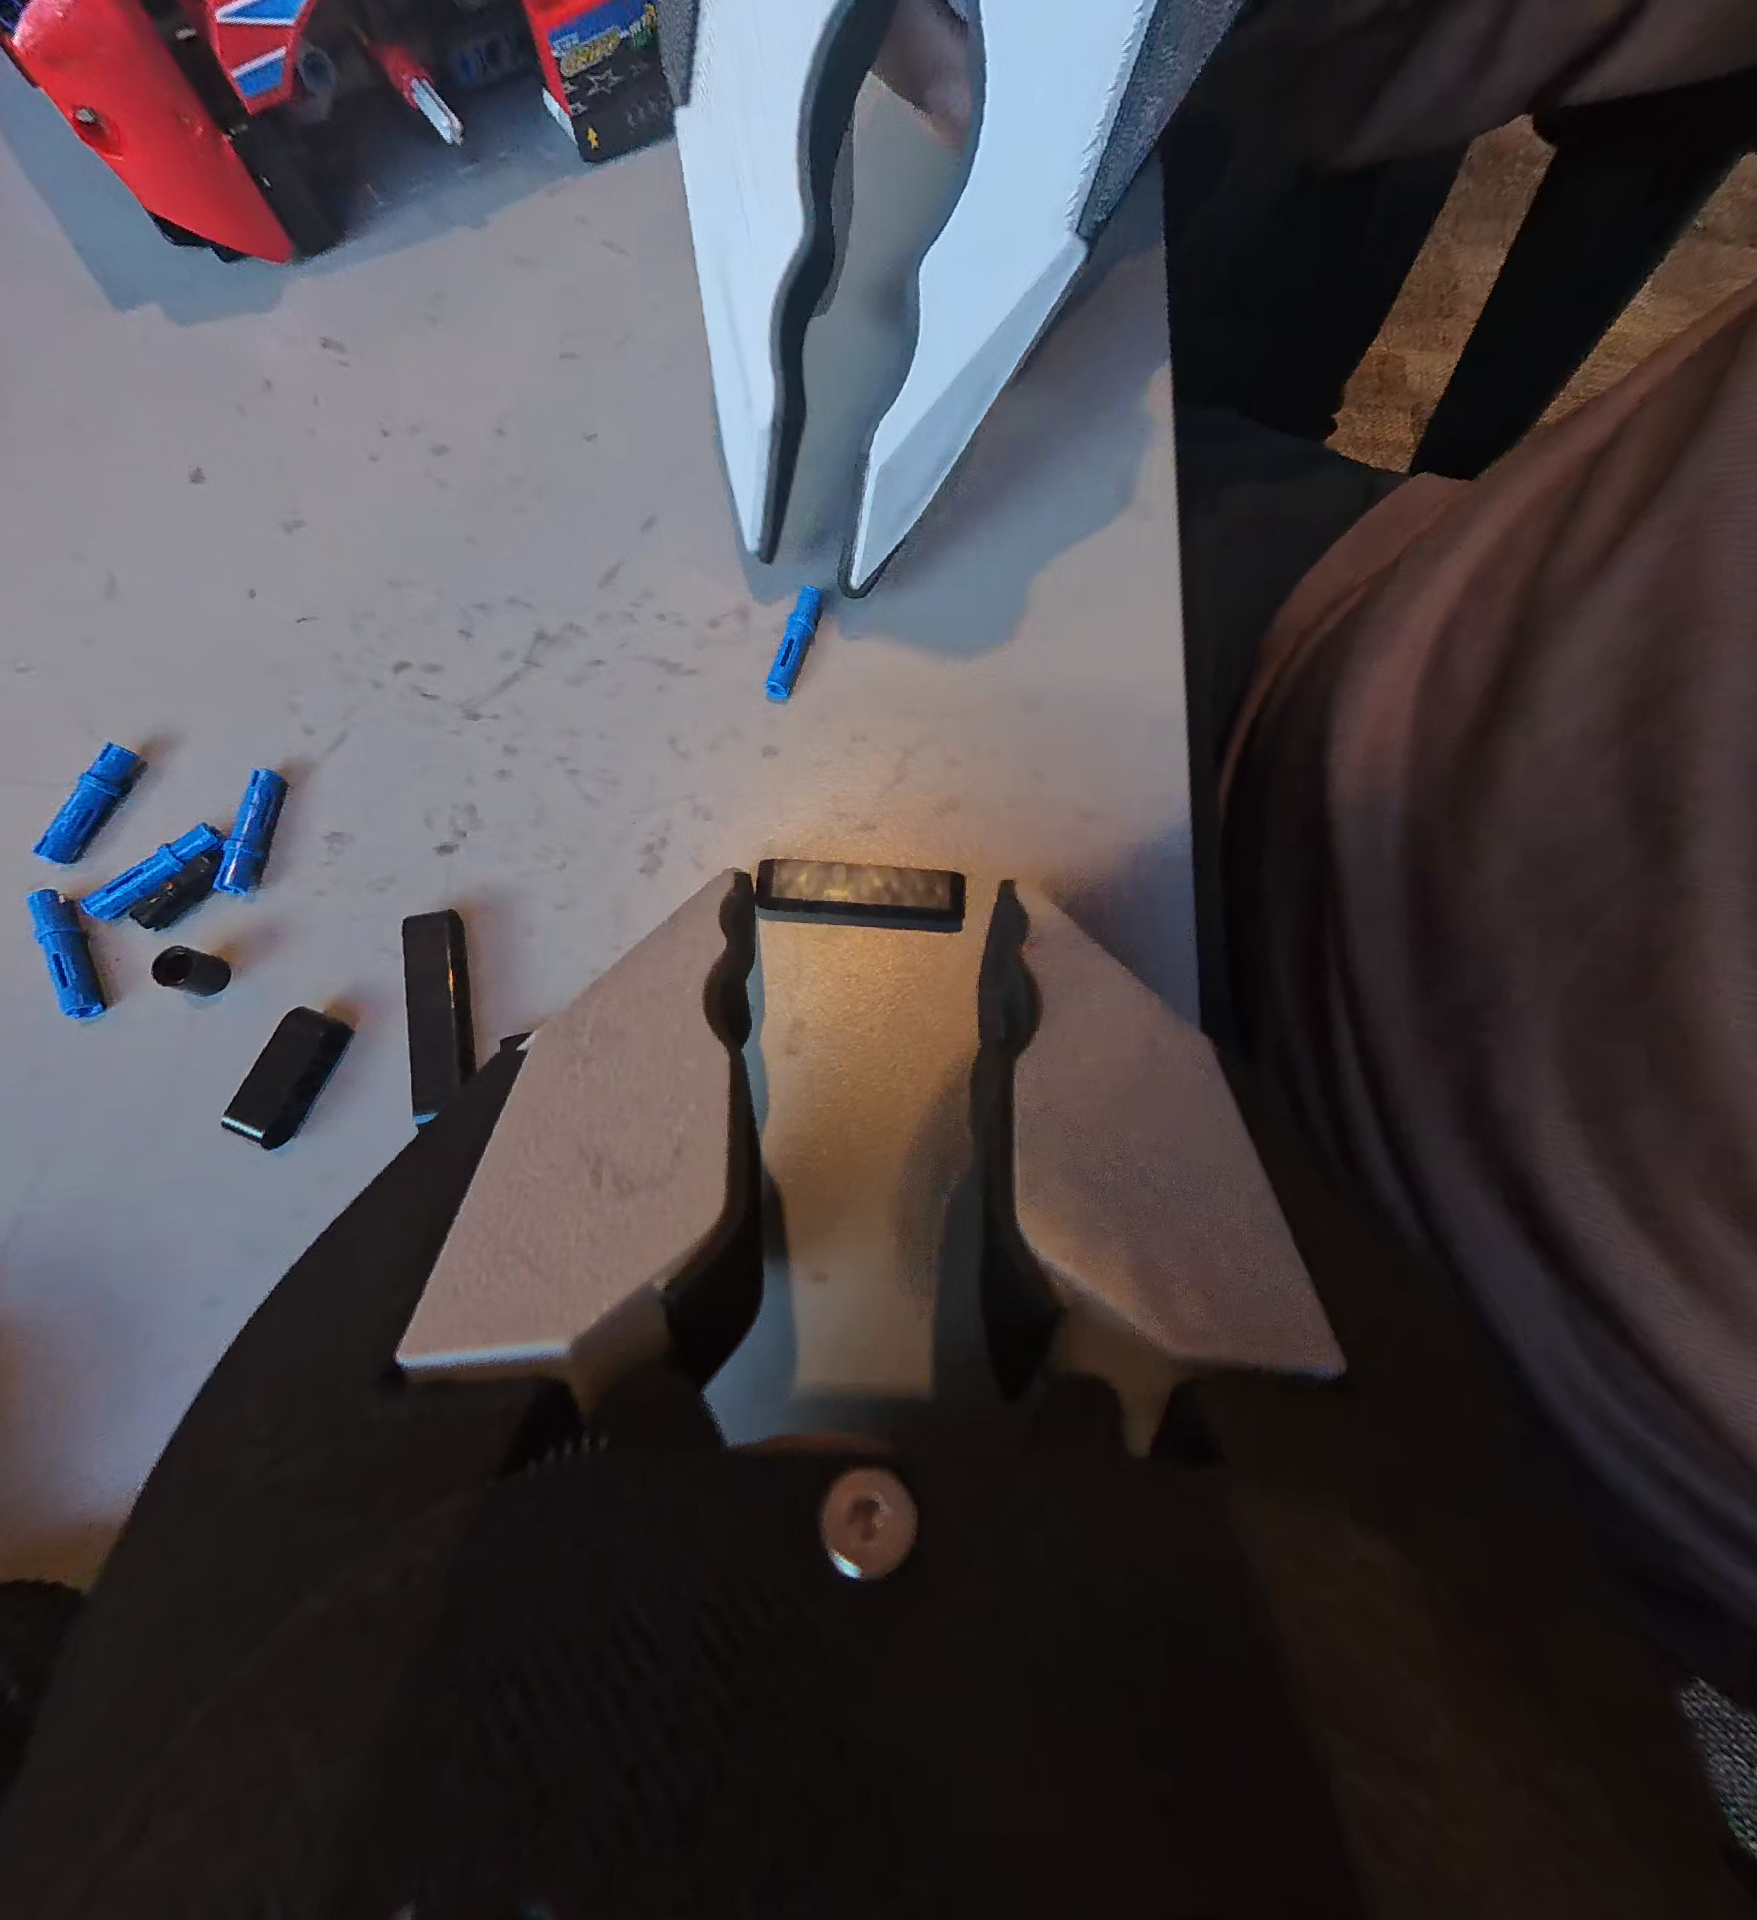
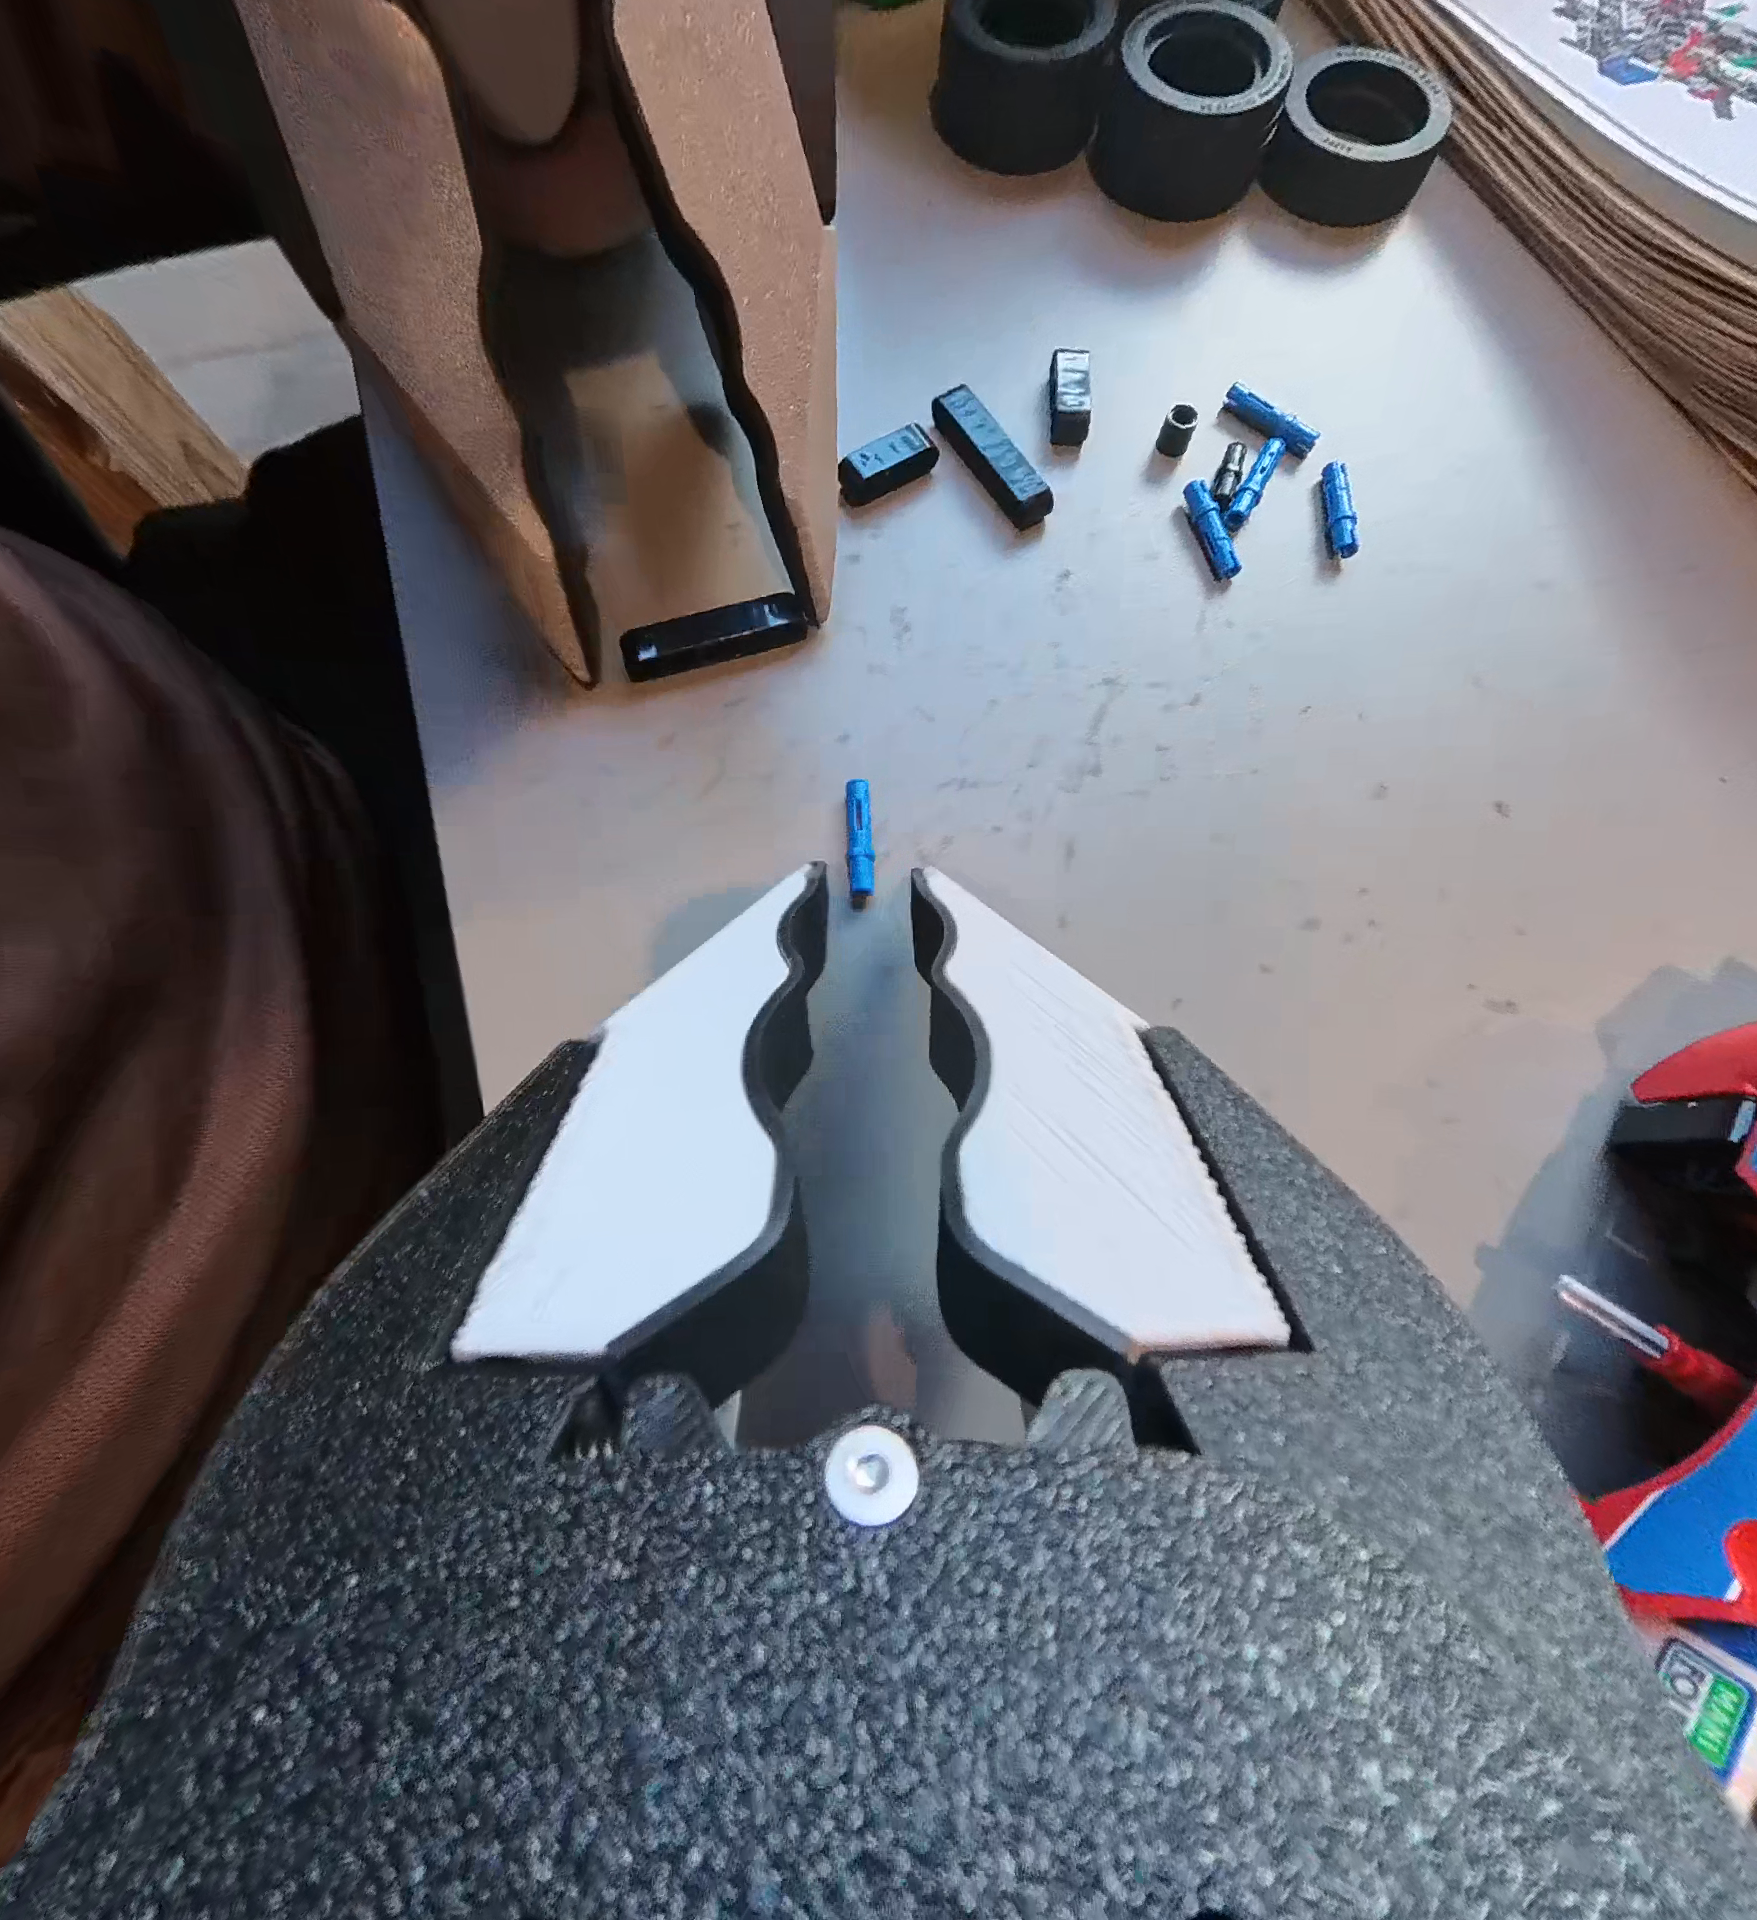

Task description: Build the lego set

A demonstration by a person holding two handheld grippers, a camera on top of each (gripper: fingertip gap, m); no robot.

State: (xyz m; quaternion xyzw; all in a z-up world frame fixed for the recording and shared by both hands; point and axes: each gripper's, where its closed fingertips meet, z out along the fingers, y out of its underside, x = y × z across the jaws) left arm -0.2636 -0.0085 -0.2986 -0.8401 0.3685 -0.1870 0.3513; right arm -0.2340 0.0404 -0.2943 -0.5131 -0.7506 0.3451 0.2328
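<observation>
Scuffed white tabletop (image 2: 1269,831), near edge: tan-fingered left gripper (image 1: 869,896) pinching short black plastic beam (image 1: 859,894); white-fingered right gripper (image 2: 866,878) slightly parted, tips flanking small blue plastic pin (image 2: 859,852) lying flat.

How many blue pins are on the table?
5. One lies alone at the tip of the right tool. Four sit in a loose cluster farther off, beside the black pieces. More may be hidden.
</observation>
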